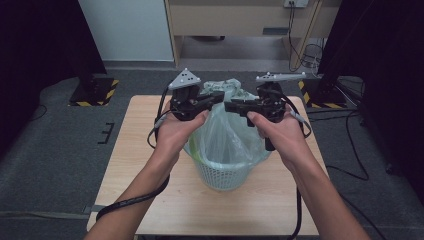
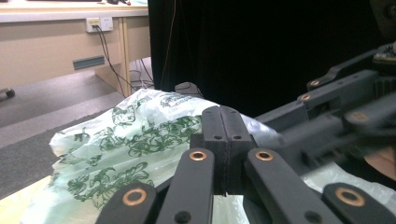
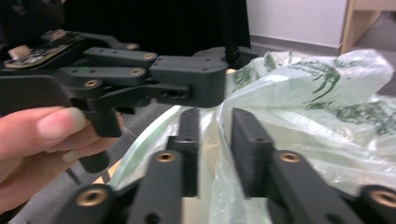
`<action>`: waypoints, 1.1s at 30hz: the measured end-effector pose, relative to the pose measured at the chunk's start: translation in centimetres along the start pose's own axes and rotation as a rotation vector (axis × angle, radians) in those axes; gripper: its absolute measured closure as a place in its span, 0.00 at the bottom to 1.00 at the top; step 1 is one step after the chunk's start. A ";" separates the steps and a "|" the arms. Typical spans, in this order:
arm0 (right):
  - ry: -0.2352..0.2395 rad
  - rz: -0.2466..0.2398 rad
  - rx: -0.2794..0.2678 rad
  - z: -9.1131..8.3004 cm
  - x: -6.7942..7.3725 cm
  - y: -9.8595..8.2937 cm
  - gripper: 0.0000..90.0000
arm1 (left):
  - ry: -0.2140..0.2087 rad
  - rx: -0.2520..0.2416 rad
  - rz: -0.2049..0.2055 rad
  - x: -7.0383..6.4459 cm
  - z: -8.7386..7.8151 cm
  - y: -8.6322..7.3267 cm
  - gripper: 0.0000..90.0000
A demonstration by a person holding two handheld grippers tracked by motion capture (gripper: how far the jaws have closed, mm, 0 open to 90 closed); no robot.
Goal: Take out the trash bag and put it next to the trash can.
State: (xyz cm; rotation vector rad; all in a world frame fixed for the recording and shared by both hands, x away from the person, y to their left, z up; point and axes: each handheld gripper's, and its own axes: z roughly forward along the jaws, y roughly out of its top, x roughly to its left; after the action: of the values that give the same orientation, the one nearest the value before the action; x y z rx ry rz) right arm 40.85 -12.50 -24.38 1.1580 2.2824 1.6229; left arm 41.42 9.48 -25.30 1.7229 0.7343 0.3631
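Both claws meet over the bag in the basket, mid-worktop.
The left claw is pinched tight with no film seen between its jaws; the right claw stands narrowly apart astride the bag rim, likely to lift it clear of the basket.

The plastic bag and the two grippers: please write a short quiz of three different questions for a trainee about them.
1. True or false: the left gripper has its jaws pressed together.
2. The plastic bag sits in what? A) a cardboard box B) a white basket C) a metal bucket
3. Fill in: in the right gripper view, the jaws of the right gripper stand ____, with bag film in the gap.

Key:
1. True. Whether bag film is pinched between them cannot be told.
2. B, the white basket on the wooden table.
3. apart
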 end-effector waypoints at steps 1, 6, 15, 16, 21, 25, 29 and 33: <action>0.005 0.007 0.003 0.1 0.0 -0.1 0.74 | -0.002 -0.002 -0.003 0.0 0.1 0.0 1.00; 0.014 0.007 0.031 0.6 0.0 -0.8 0.59 | 0.002 0.004 -0.001 0.0 0.5 -0.1 1.00; -0.003 -0.015 0.100 2.0 0.4 -1.4 0.64 | -0.012 -0.004 -0.007 -0.5 0.8 0.0 1.00; -0.003 -0.025 0.102 2.2 0.3 -1.5 0.74 | -0.012 -0.004 -0.006 -0.6 0.7 0.0 1.00; -0.009 -0.028 0.101 2.1 -0.1 -1.6 0.99 | -0.013 -0.010 -0.039 -0.4 0.0 -0.3 0.82; -0.014 -0.015 0.091 1.7 -0.6 -1.7 1.00 | -0.005 -0.011 -0.071 0.2 -0.6 -0.7 0.45; -0.011 0.004 0.073 1.2 -1.1 -1.4 1.00 | -0.021 0.007 -0.024 0.7 -0.8 -1.5 0.32; -0.012 0.007 0.062 0.7 -1.4 -1.1 1.00 | -0.039 0.065 0.031 0.9 -0.4 -2.3 0.23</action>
State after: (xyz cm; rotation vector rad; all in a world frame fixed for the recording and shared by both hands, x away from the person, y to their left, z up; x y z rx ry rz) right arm 41.68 -13.00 -26.04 1.1877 2.3393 1.5533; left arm 41.27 10.67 -27.48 1.7993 0.6982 0.3298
